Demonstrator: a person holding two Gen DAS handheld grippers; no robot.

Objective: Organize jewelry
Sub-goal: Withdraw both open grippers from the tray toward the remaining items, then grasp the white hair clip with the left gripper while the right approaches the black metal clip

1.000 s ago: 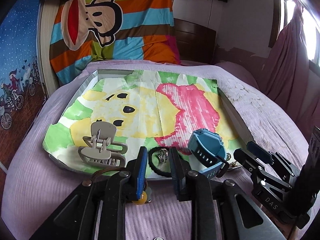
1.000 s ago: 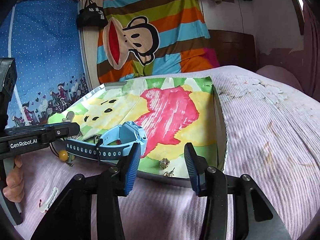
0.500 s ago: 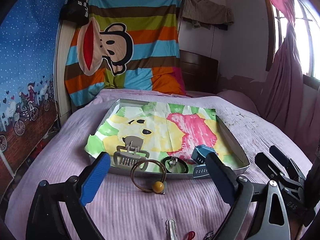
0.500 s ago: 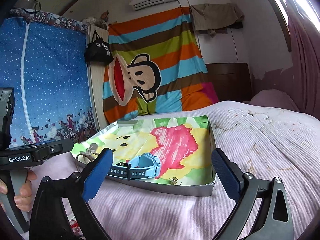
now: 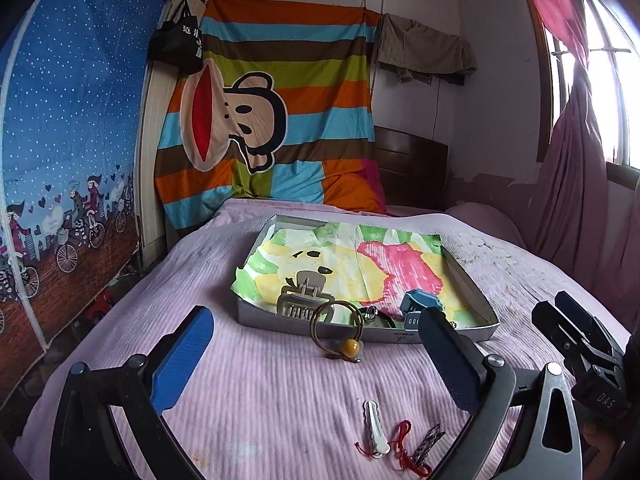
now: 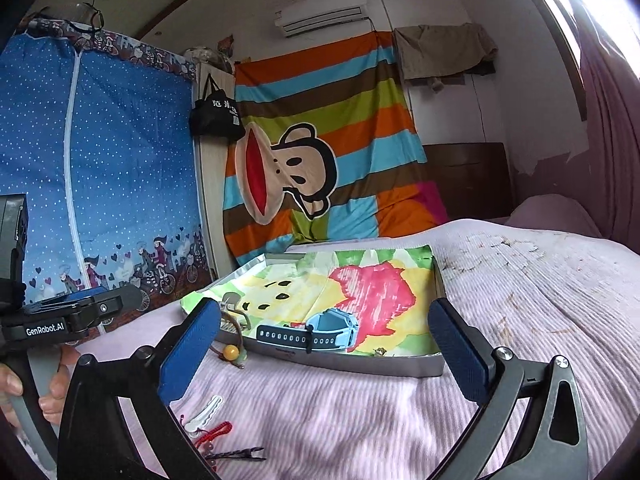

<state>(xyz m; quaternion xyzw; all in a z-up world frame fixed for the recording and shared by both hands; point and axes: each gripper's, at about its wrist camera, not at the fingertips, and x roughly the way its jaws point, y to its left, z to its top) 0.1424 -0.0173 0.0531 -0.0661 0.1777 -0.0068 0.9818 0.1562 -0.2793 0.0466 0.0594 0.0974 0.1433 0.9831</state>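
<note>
The hair tie (image 5: 335,330) with its amber bead leans against the near wall of the tray (image 5: 486,330), not yet inside. It looks light and floppy, likely to sag, so the bead or the band just above it seems the surest place to pinch. The blue watch (image 6: 320,330) lies in the tray. Both the left gripper (image 5: 316,364) and right gripper (image 6: 326,354) have just been opening; the fingers stand spread wide, holding and touching nothing.
</note>
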